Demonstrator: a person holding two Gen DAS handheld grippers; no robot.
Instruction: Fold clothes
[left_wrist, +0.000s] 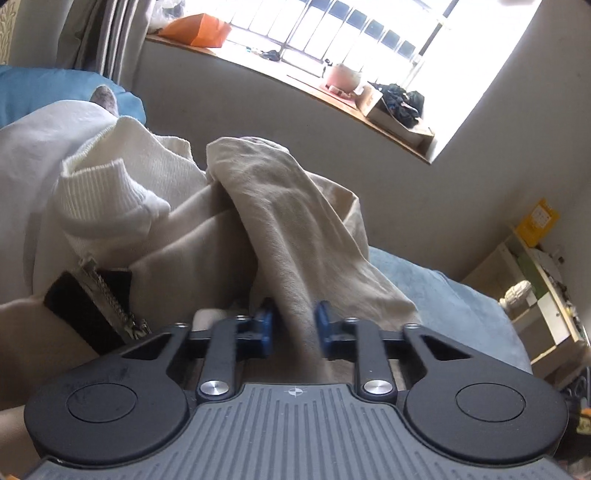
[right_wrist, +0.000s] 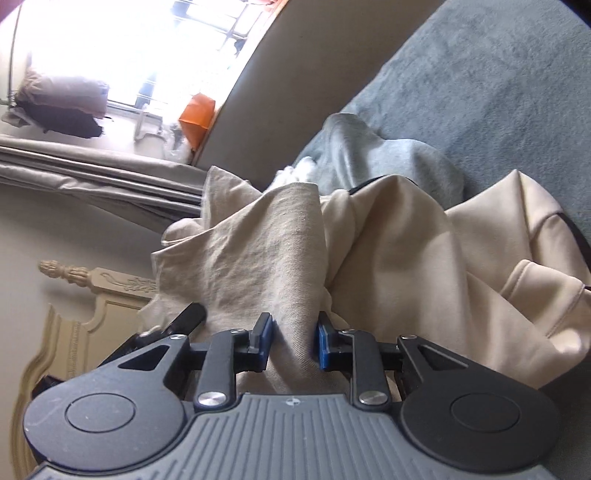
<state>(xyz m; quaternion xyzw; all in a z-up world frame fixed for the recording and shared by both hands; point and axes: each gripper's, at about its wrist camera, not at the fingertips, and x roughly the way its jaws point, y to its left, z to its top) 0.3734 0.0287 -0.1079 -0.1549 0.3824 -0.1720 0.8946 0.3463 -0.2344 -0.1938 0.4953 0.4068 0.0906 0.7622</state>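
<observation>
Two alike: left gripper and right gripper. Near the camera, a grey ribbed plate with a small white crosshair mark at its far edge. On either side, a round black housing with a raised disc. Black link bars pinned with silver round-headed screws, smaller screws farther out. Blue pads on black fingers.

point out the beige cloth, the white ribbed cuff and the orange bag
beige cloth (left_wrist: 295, 236), left wrist view, on its raised fold
white ribbed cuff (left_wrist: 99, 192), left wrist view, on the ribbing
orange bag (left_wrist: 201, 27), left wrist view, on its side
</observation>
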